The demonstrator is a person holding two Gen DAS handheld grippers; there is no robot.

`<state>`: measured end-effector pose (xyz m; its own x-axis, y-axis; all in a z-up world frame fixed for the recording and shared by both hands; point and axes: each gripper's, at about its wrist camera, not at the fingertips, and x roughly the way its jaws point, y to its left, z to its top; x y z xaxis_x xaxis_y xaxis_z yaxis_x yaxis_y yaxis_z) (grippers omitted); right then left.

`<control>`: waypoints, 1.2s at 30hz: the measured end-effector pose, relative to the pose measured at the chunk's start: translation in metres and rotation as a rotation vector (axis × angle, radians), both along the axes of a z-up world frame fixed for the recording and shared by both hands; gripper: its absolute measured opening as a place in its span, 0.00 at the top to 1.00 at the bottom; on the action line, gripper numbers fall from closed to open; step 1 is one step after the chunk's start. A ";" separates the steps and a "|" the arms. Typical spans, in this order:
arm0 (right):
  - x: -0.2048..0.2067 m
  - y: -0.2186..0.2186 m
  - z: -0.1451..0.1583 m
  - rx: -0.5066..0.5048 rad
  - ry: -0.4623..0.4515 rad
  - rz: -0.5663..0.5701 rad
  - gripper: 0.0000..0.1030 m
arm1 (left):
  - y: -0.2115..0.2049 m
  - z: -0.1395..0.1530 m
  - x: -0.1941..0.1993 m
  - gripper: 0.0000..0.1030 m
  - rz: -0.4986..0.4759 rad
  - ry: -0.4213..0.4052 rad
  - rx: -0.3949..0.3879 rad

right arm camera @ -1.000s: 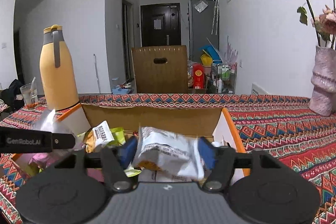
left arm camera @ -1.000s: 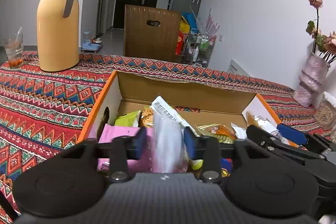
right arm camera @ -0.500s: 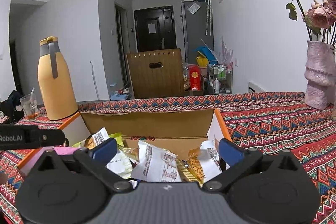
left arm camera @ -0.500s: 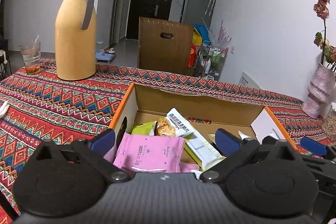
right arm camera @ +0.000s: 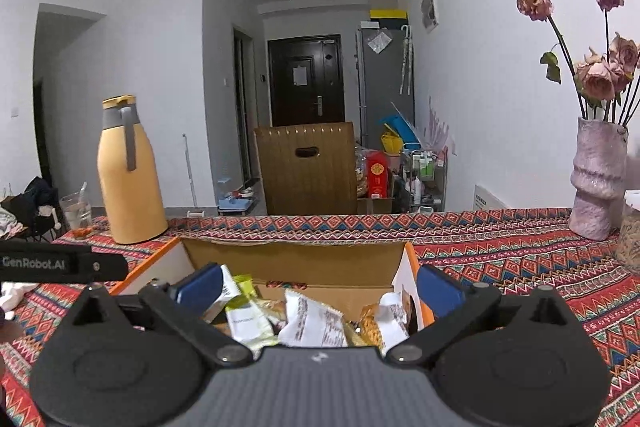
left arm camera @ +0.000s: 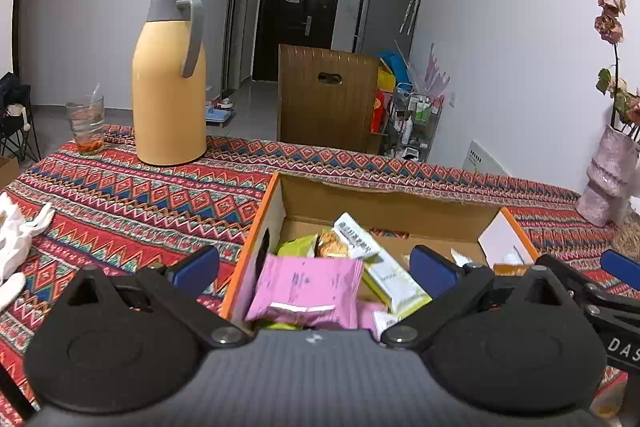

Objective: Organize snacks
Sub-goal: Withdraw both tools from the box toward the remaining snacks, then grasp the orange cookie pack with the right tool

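An open cardboard box [left arm camera: 384, 205] with orange edges sits on the patterned tablecloth and holds several snack packets. In the left wrist view a pink packet [left arm camera: 306, 287] and a white-and-green packet [left arm camera: 376, 267] lie on top of the pile. My left gripper [left arm camera: 314, 267] hovers above them, wide open, nothing between its blue pads. The right wrist view shows the same box [right arm camera: 288, 261] with a white printed packet [right arm camera: 314, 319] and a pale green packet [right arm camera: 248, 319] inside. My right gripper [right arm camera: 318, 287] is also wide open and empty above the pile.
A tall yellow thermos [left arm camera: 170, 83] and a drinking glass [left arm camera: 86, 125] stand at the table's far left. A pink vase with dried roses [right arm camera: 596, 183] stands at the far right. White cloth [left arm camera: 18, 231] lies at the left edge. A wooden chair back [left arm camera: 326, 101] rises behind the table.
Both grippers have opened wide and let go of their packets, which now lie in the box. Both have lifted up and back from the pile.
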<state>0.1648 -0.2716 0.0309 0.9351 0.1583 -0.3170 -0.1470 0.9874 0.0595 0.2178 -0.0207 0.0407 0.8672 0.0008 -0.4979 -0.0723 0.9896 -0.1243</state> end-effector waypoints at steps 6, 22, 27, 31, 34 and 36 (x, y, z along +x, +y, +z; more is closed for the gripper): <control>-0.029 0.006 -0.007 -0.012 0.040 0.026 0.00 | 0.009 -0.006 -0.023 0.00 -0.025 0.031 0.004; -0.088 0.027 -0.066 -0.120 0.203 0.133 0.00 | 0.034 -0.057 -0.084 0.00 -0.078 0.158 0.042; -0.086 0.043 -0.076 -0.189 0.234 0.166 0.00 | 0.038 -0.071 -0.084 0.00 -0.097 0.187 0.026; -0.076 0.057 -0.080 -0.266 0.234 0.189 0.00 | 0.038 -0.077 -0.084 0.00 -0.111 0.184 0.017; -0.068 0.063 -0.083 -0.302 0.232 0.210 0.00 | 0.040 -0.082 -0.084 0.00 -0.119 0.185 0.005; -0.063 0.066 -0.086 -0.314 0.238 0.226 0.02 | 0.040 -0.084 -0.083 0.00 -0.121 0.187 -0.001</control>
<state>0.1017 -0.2056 -0.0553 0.7833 0.2119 -0.5844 -0.3795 0.9076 -0.1795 0.1347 0.0198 -0.0435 0.7535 -0.0984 -0.6501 0.0252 0.9923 -0.1210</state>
